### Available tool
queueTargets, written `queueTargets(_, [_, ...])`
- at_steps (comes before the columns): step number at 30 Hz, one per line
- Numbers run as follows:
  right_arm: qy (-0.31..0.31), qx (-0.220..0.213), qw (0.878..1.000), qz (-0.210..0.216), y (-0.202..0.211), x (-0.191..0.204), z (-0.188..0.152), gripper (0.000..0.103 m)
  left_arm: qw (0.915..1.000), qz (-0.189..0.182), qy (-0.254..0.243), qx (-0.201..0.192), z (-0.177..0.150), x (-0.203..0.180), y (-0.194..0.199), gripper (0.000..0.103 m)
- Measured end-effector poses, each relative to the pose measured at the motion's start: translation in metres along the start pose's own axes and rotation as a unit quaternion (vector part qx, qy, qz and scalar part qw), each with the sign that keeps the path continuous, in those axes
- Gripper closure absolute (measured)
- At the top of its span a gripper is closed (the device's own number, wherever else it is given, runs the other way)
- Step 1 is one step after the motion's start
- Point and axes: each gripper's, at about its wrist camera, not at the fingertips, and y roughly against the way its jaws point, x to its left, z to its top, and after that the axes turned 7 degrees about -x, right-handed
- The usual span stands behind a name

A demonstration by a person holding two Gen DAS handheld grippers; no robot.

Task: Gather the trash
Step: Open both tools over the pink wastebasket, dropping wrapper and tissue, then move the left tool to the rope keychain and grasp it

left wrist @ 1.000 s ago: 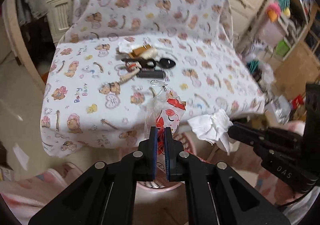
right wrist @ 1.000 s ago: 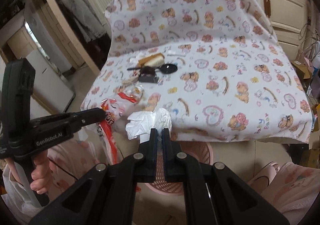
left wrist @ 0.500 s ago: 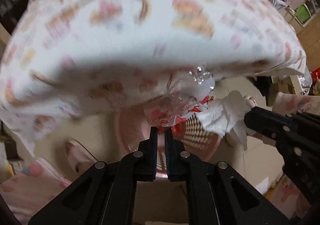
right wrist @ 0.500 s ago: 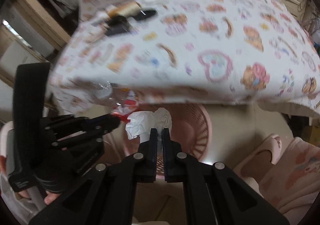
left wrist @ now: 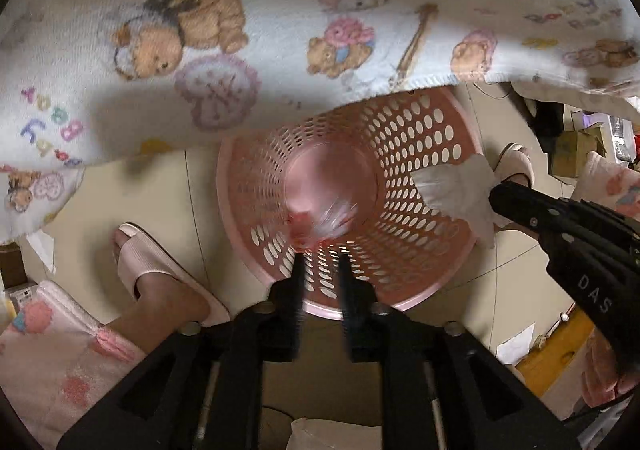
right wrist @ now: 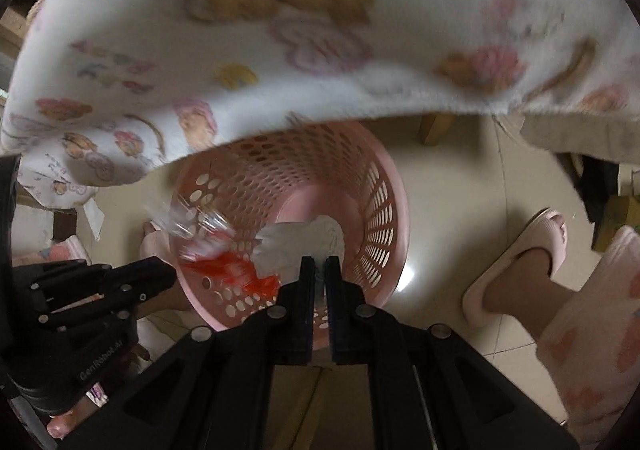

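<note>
Left wrist view: left gripper (left wrist: 320, 270), jaws just having been opening and now parted, is hanging over the pink perforated wastebasket (left wrist: 424, 138); the clear red-printed plastic wrapper (left wrist: 320, 224), blurred, is dropping free inside, near the front wall. Right gripper (left wrist: 494, 192), marked "DAS", is pinching a crumpled white tissue (left wrist: 452, 186) at the basket's right rim. Right wrist view: closed jaws are gripping the tissue's bunched edge; it looks feather-light, soft, tear-prone. The other gripper is reading "GenRobot.AI".
</note>
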Motion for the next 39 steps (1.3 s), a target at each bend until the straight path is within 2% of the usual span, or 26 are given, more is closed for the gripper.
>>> queueTargets(1, [-0.006, 0.002, 1.0, 0.004, -0.001, -0.001, 0.0, 0.097, 1.0, 0.005, 0.003, -0.003, -0.002, -0.001, -0.001, 0.049])
queueTargets(2, [-0.01, 0.003, 1.0, 0.004, -0.001, -0.002, 0.0, 0.096, 0.9999, 0.009, 0.006, -0.011, -0.004, 0.0, -0.002, 0.037])
queueTargets(3, [-0.013, 0.002, 1.0, 0.004, -0.001, -0.003, 0.0, 0.094, 0.9997, 0.011, 0.006, -0.02, -0.004, 0.0, 0.003, 0.037])
queueTargets(4, [-0.015, -0.001, 1.0, 0.004, 0.0, -0.004, 0.0, 0.085, 0.9997, 0.01, 0.007, -0.022, -0.003, 0.0, 0.003, 0.037])
queueTargets(5, [-0.014, -0.003, 1.0, 0.002, 0.001, -0.003, 0.001, 0.072, 0.9996, 0.004, 0.009, -0.025, -0.003, 0.002, 0.006, 0.036])
queueTargets(6, [-0.012, -0.009, 1.0, -0.003, 0.003, -0.003, 0.001, 0.067, 0.9996, 0.0, 0.013, -0.027, -0.001, 0.006, 0.008, 0.033])
queueTargets(9, [-0.002, -0.019, 1.0, -0.015, 0.009, -0.001, 0.001, 0.062, 0.9993, 0.0, 0.022, -0.031, 0.0, 0.009, 0.01, 0.029])
queueTargets(11, [-0.007, -0.023, 1.0, -0.015, 0.012, -0.001, 0.001, 0.055, 0.9992, 0.004, 0.026, -0.031, 0.0, 0.01, 0.011, 0.024])
queueTargets(14, [-0.004, -0.038, 0.999, -0.03, 0.019, -0.001, 0.0, 0.05, 0.9989, 0.011, 0.03, -0.034, -0.002, 0.009, 0.015, 0.023])
queueTargets(19, [0.008, -0.08, 0.996, -0.029, 0.048, 0.008, 0.0, 0.033, 0.9951, 0.018, 0.024, -0.094, -0.007, 0.008, 0.05, 0.023])
queueTargets(22, [0.011, -0.111, 0.994, -0.013, 0.071, 0.013, 0.002, 0.028, 0.9877, 0.023, 0.026, -0.153, -0.009, 0.011, 0.085, 0.023])
queueTargets(25, [0.024, -0.168, 0.985, -0.013, 0.105, 0.018, 0.004, 0.024, 0.9757, 0.029, 0.036, -0.214, -0.01, 0.016, 0.118, 0.022])
queueTargets(30, [0.052, -0.263, 0.963, -0.021, 0.155, 0.026, 0.002, 0.011, 0.9439, 0.05, 0.024, -0.326, -0.016, 0.014, 0.174, 0.007])
queueTargets(33, [0.06, -0.303, 0.951, -0.021, 0.175, 0.027, -0.001, 0.005, 0.9317, 0.044, 0.023, -0.36, -0.02, 0.017, 0.191, 0.001])
queueTargets(39, [0.079, -0.333, 0.939, -0.03, 0.188, 0.033, -0.005, 0.001, 0.9278, 0.042, 0.031, -0.369, -0.021, 0.017, 0.198, 0.001])
